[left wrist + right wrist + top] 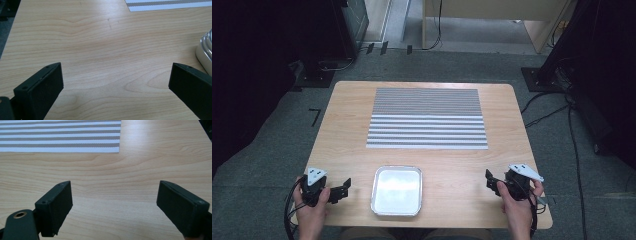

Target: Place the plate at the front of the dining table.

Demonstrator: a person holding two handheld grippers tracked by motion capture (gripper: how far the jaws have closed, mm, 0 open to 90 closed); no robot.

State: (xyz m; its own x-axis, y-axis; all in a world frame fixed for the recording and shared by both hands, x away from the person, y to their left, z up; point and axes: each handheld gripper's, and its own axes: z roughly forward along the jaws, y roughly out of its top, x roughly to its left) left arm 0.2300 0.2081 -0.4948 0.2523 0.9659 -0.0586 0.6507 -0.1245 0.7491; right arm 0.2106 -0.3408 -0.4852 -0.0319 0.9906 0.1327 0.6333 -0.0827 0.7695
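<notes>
From above, my left tongs and right tongs sit either side of the empty metal tray at the near edge of the surface, striped mat beyond. Left tongs' view: jaws wide apart, tray rim just right. Right tongs' view: jaws apart too, nothing held. Looks like nothing's started.

Our lab setup: bare wooden table, grey carpet, trailing cables, black equipment stands around us.
</notes>
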